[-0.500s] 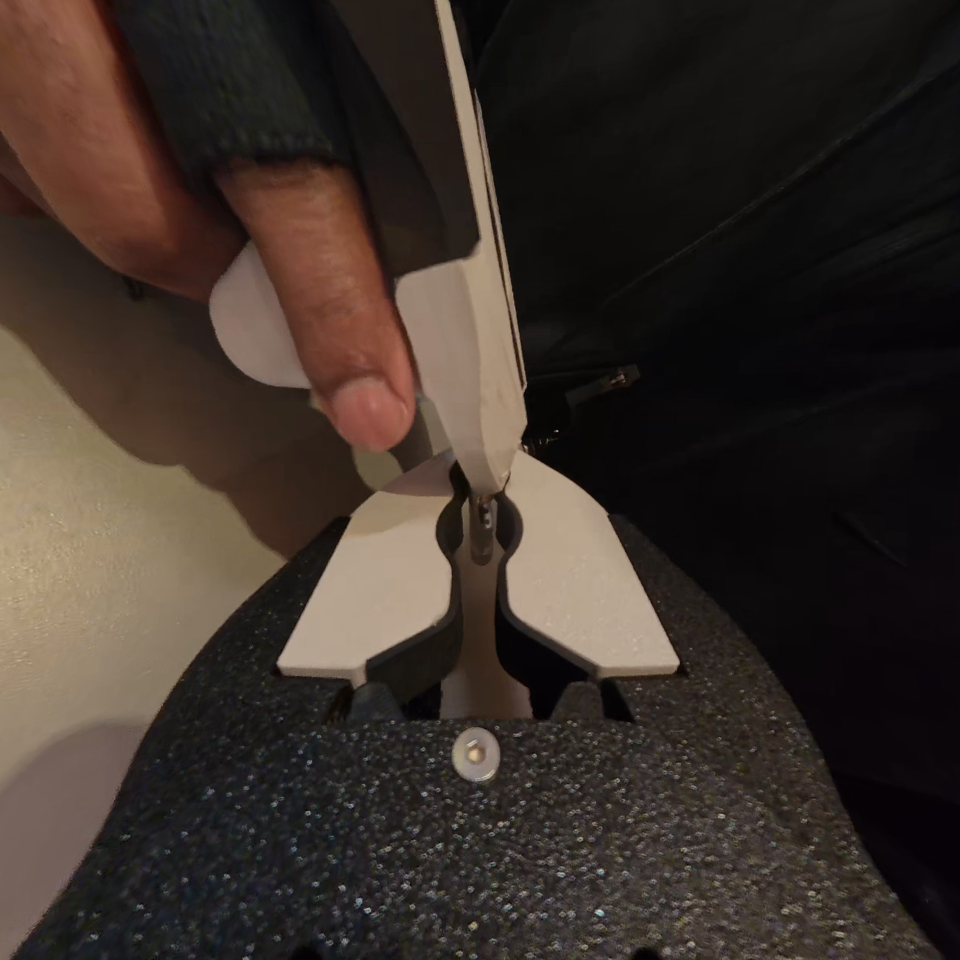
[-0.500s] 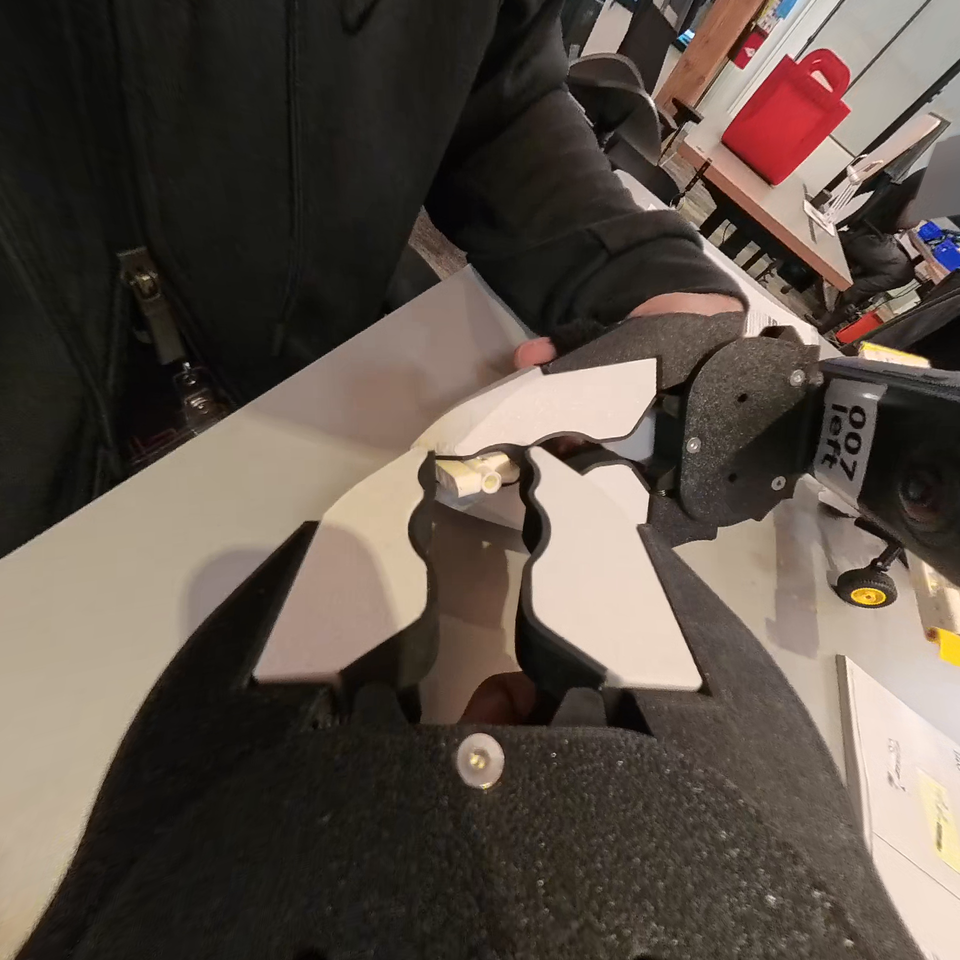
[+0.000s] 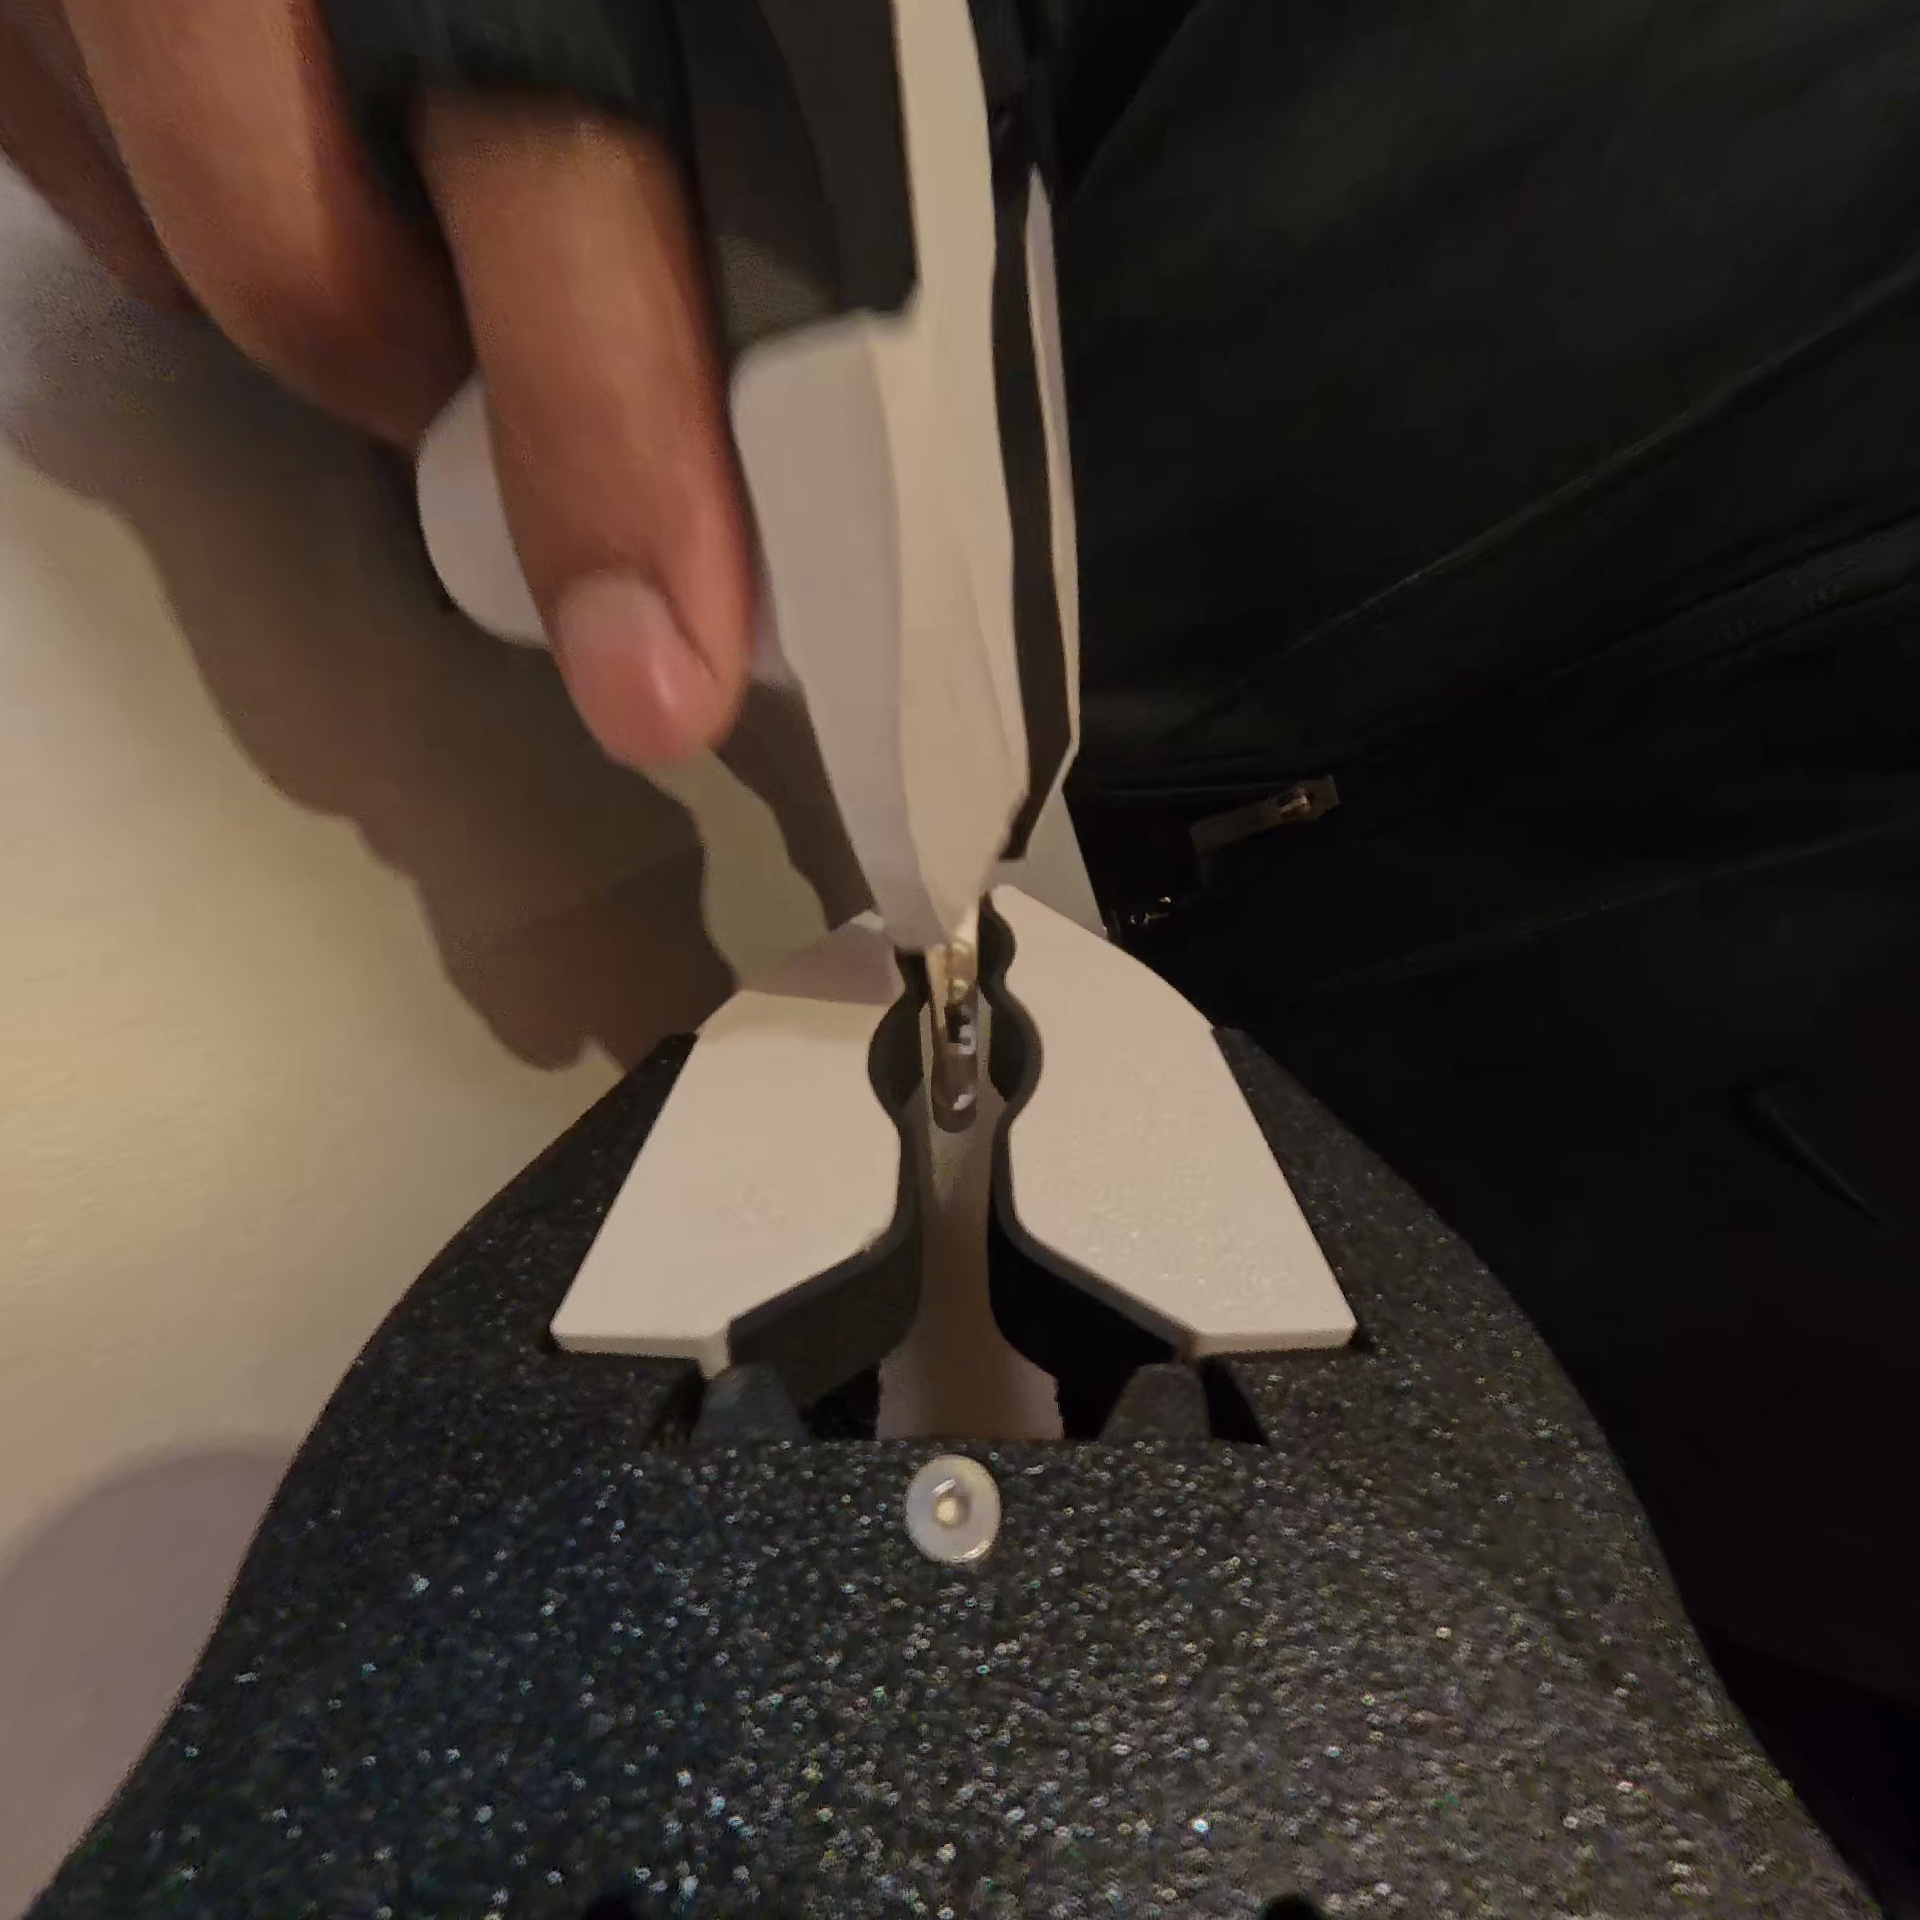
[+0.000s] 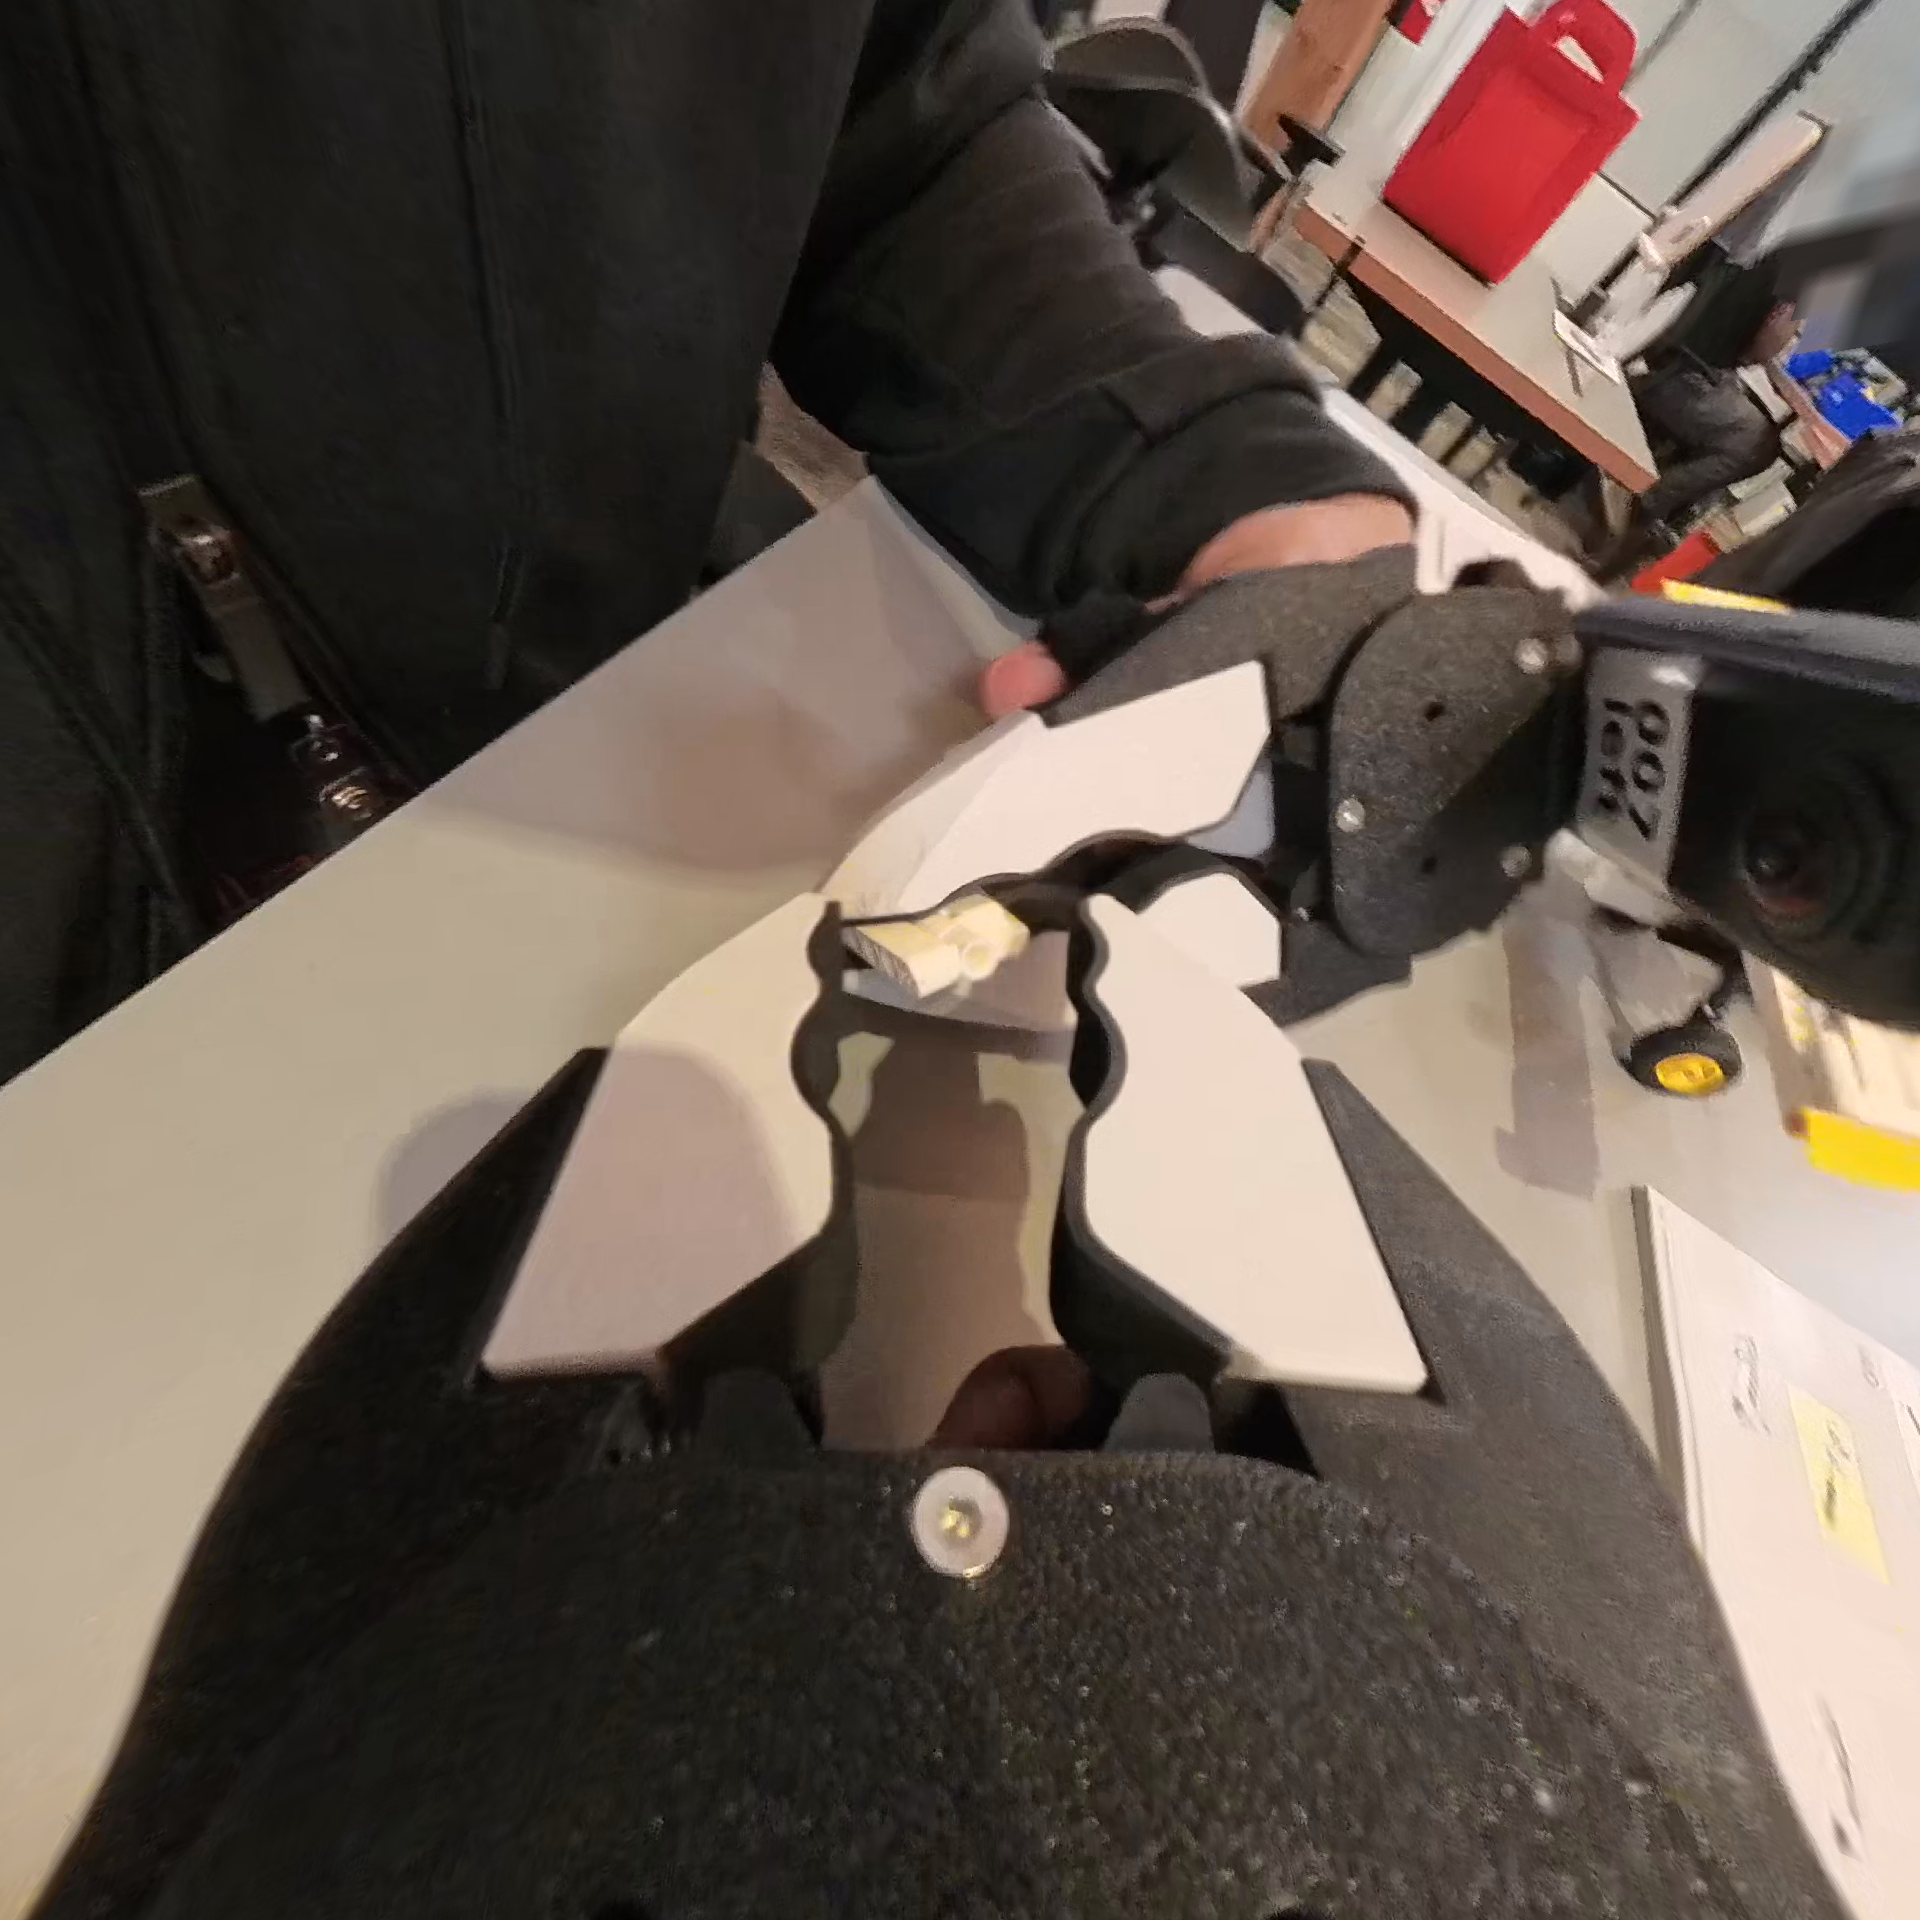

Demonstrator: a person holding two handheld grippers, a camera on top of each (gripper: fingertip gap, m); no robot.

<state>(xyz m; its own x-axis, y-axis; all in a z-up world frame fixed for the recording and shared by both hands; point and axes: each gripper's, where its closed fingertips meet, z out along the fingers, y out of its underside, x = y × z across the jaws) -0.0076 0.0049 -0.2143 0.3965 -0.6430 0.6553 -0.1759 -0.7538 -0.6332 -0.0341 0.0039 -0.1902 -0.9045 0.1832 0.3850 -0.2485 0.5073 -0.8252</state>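
Room: desks stand far behind the pale table, one bearing a red bag; a person in dark clothes sits beyond it near blue bins.
Surface: pale table, plain and matte, its edge against a black zipped jacket.
Left of the part: the right gripper's left finger has its tip just beside the small cream plastic part; I cannot tell whether it touches.
Small part: a cream piece with short tubular studs, pinched at the tips of the left gripper, above the table.
Left gripper: nearly closed, its two white fingers clamped on the part; in its own view the gap is a narrow slit with the thin piece seen end-on inside.
Right gripper: jaws partly open, straddling the part's free end, with a clear gap on the right side, so it holds nothing.
Right of the part: the left gripper's black body and camera, then a small wheeled toy with a yellow hub, yellow pieces and white paper sheets.
Left hand: in a fingerless black glove, wrapped over the left gripper's handle, reaching in from the right of the part.
Right hand: bare thumb pressing along its gripper, seen above the part in the left wrist view.
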